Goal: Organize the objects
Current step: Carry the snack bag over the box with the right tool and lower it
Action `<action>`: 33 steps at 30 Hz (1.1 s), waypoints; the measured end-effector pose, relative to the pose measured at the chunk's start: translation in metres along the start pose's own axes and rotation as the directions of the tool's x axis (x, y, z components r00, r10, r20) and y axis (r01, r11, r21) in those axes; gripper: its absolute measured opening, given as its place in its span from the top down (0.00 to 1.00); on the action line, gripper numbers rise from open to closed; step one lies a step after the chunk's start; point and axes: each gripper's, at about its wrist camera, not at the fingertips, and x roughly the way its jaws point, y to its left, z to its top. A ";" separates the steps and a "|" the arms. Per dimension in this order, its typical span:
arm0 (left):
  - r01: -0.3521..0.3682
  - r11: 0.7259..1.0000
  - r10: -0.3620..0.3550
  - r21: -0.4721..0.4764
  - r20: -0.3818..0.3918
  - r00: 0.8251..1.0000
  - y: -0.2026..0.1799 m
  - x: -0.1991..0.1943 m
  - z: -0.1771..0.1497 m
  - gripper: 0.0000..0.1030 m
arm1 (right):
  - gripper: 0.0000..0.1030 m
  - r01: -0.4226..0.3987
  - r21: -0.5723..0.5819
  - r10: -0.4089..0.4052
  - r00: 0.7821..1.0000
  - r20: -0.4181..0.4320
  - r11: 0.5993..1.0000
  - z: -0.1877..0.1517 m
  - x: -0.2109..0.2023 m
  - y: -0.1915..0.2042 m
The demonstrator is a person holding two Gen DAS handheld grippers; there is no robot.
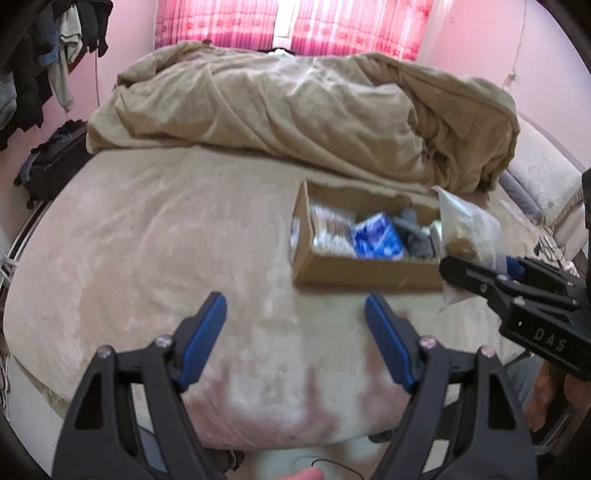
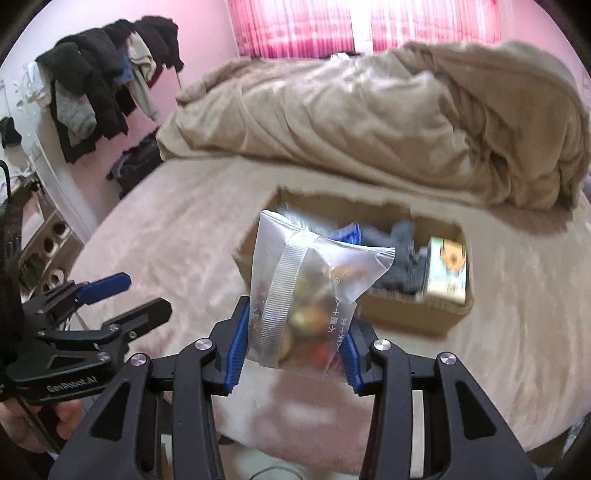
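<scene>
Right tongs (image 2: 293,347): clamped on the lower part of a clear plastic snack bag (image 2: 310,291), blue pads pressing in from both sides, bag standing up and forward out of the grip. Held in the air over the near edge of the bed (image 2: 166,236), just short of the open cardboard box (image 2: 406,317). Probably light; film thin and soft, crinkling above the grip, so liable to sag or swing. Contents loose, apparently small round pieces, though blur makes them hard to name. Slick film, so best gripped low across the filled part, where the lumps give the pads something to bite; the flat sealed top or the ribbed back seam would likely slip or tear. Squeezing harder risks crushing what is inside.

Left tongs (image 1: 295,314): spread wide, holding nothing, hovering above bare beige bedcover to the left of the box.

Inside the box: a blue packet (image 1: 376,240), grey cloth (image 1: 413,232), a small printed carton (image 2: 447,269) at the right end, pale wrapped items at the left. Some room apparently left near the middle for a soft bag.

Beyond: rumpled tan duvet (image 1: 295,107), pink curtains (image 1: 332,22), dark clothes (image 2: 103,81) hanging at the left wall.
</scene>
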 end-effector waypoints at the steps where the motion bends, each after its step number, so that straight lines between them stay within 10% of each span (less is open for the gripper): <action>1: 0.002 1.000 -0.002 0.001 0.008 1.000 -0.001 -0.002 0.004 0.23 | 0.56 -0.001 -0.004 0.001 1.000 0.012 1.000 0.005 -0.001 0.000; 15: 0.002 1.000 -0.004 0.031 0.083 0.997 -0.012 0.026 0.061 0.23 | 0.55 0.017 -0.029 -0.016 0.999 0.042 0.999 0.054 0.037 -0.015; 33: -0.039 0.997 0.035 -0.072 -0.055 0.998 0.031 0.117 0.044 0.23 | 0.55 0.002 -0.045 -0.007 0.993 -0.118 0.999 0.044 0.140 -0.032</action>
